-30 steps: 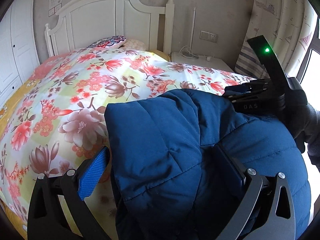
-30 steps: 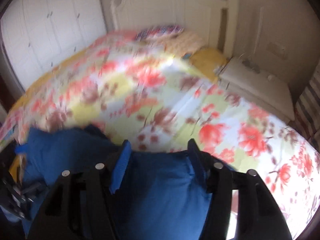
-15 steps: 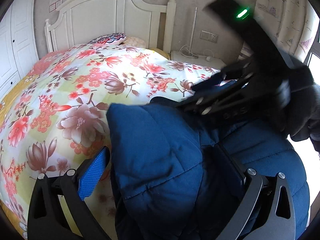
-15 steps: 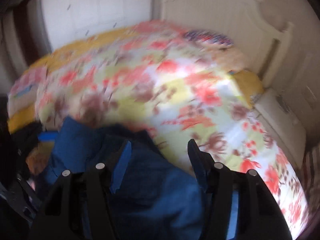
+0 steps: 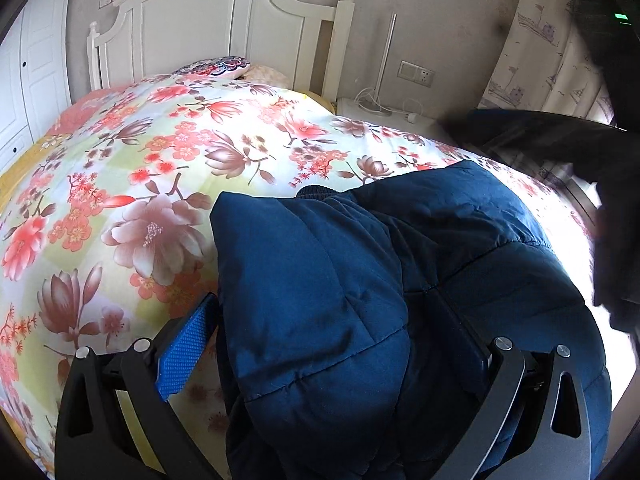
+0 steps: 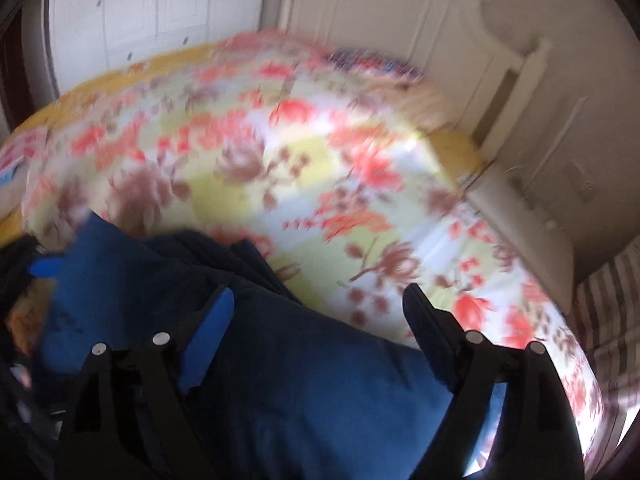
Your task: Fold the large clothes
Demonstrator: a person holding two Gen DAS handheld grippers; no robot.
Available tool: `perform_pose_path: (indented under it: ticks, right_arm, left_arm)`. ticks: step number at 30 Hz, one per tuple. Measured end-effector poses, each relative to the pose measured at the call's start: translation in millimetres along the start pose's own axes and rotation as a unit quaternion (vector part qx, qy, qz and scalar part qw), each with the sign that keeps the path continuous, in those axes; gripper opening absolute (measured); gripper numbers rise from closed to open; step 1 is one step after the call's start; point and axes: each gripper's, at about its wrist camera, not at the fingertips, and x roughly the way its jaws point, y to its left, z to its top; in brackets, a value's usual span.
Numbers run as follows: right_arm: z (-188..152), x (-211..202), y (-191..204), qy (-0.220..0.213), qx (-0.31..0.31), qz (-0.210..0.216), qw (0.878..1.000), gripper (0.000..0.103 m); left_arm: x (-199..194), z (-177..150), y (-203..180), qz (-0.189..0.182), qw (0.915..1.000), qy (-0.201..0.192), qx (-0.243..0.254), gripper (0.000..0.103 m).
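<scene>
Jacket [image 5: 360, 300] bulges between the wide-spread fingers of the left claw [image 5: 332, 332], ungripped; right claw [image 6: 320, 312], likewise spread wide, hovers over its right part.

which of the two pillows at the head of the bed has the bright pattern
The front pillow, lying nearer the quilt: it has a dark red and blue ornamental print. The pillow behind it, toward the bedside table, is plain pale beige.

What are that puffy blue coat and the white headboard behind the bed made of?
The blue coat looks like padded synthetic fabric with a slight sheen: stitched seams divide it into puffy panels. The headboard seems to be white-painted wood, smooth and panelled with a turned post, though the paint hides the material beneath.
</scene>
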Motion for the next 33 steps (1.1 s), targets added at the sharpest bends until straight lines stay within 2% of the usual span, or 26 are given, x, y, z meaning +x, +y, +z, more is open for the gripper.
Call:
perform_pose_path:
  ticks: [2,4,8,10,13,15,17,19,20,22,23,25,27,30,33]
  right_arm:
    - [-9,-42,-15,-0.050,0.072,0.028,0.996,0.086]
    - [-31,-84,-30,-0.091,0.150,0.054,0.983,0.088]
    - [-87,-133,-30,-0.106,0.221,0.070,0.967,0.094]
    - [-124,-151,-29,-0.105,0.252,0.084,0.958,0.095]
    - [-171,-171,-23,-0.104,0.287,0.083,0.949,0.095]
    - [-195,-188,-16,-0.120,0.304,0.082,0.942,0.095]
    - [-215,-203,-1,-0.135,0.307,0.081,0.938,0.095]
    - [-229,-215,18,-0.146,0.285,0.065,0.945,0.095]
    - [-235,-223,32,-0.158,0.275,0.041,0.947,0.095]
    - [-243,-235,54,-0.178,0.267,0.008,0.947,0.096]
    - [-248,-243,67,-0.195,0.270,-0.019,0.943,0.099]
    - [-260,-260,96,-0.226,0.277,-0.089,0.930,0.101]
    - [-267,-272,118,-0.238,0.271,-0.139,0.922,0.101]
    - [-277,-285,133,-0.236,0.280,-0.146,0.919,0.101]
    - [-287,-295,138,-0.230,0.296,-0.145,0.916,0.101]
  left_arm:
    - [0,0,2,-0.009,0.9999,0.004,-0.006,0.099]
    - [0,0,4,-0.020,0.9997,0.007,-0.013,0.099]
    - [-2,4,13,-0.053,0.9978,0.024,-0.032,0.099]
    - [-13,2,17,-0.058,0.9972,0.022,-0.042,0.099]
    - [-63,-5,21,-0.022,0.9976,-0.037,-0.054,0.098]
    - [-100,-14,17,-0.018,0.9960,-0.080,-0.036,0.098]
    - [-137,-29,10,0.012,0.9932,-0.115,-0.008,0.098]
    - [-172,-50,1,0.043,0.9879,-0.149,0.009,0.098]
    - [-190,-62,-5,0.058,0.9846,-0.164,0.011,0.098]
    - [-222,-87,-17,0.089,0.9794,-0.181,0.009,0.098]
    - [-231,-94,-19,0.104,0.9773,-0.184,0.007,0.098]
    - [-258,-123,-41,0.156,0.9670,-0.202,0.003,0.098]
    - [-274,-144,-65,0.181,0.9593,-0.215,0.031,0.098]
    - [-287,-173,-101,0.190,0.9548,-0.213,0.083,0.098]
    - [-293,-190,-118,0.167,0.9576,-0.217,0.090,0.098]
